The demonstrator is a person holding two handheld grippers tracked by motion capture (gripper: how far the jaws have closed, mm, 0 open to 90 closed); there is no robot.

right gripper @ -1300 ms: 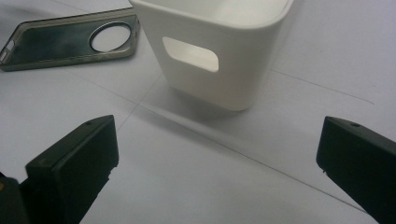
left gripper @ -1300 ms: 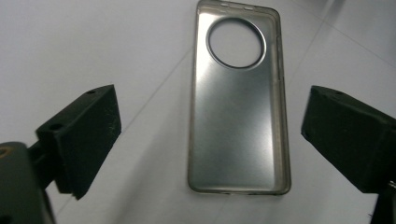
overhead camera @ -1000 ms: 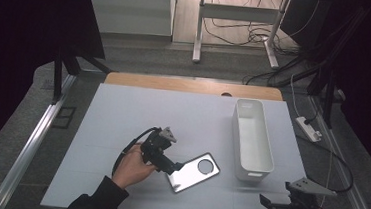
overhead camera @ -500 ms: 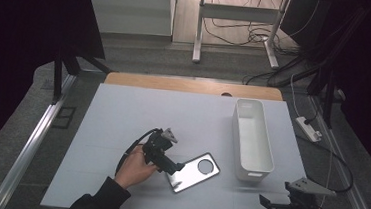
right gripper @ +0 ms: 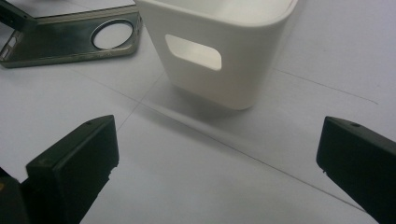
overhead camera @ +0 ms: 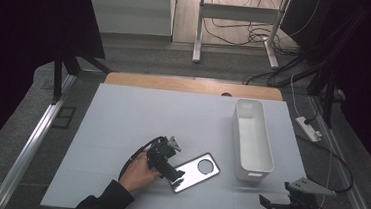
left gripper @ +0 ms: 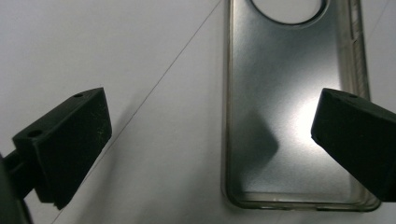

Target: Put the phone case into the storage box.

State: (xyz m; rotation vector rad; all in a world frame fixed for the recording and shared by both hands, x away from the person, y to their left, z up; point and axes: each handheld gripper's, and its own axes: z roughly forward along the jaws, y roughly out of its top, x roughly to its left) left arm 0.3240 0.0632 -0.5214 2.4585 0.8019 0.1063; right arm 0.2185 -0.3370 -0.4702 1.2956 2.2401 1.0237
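Your left gripper (overhead camera: 172, 175) stands wide over the phone case (overhead camera: 197, 171) near the table's front edge; the right gripper (overhead camera: 272, 205) waits wide at the front right corner; close unevenly and the flat case may skid away.

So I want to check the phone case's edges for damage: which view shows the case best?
The left gripper view: the phone case lies close up, its rim and round cutout sharp. The high view shows the whole case but small, beside the left hand-held gripper. The right gripper view has it at a slant, partly cropped.
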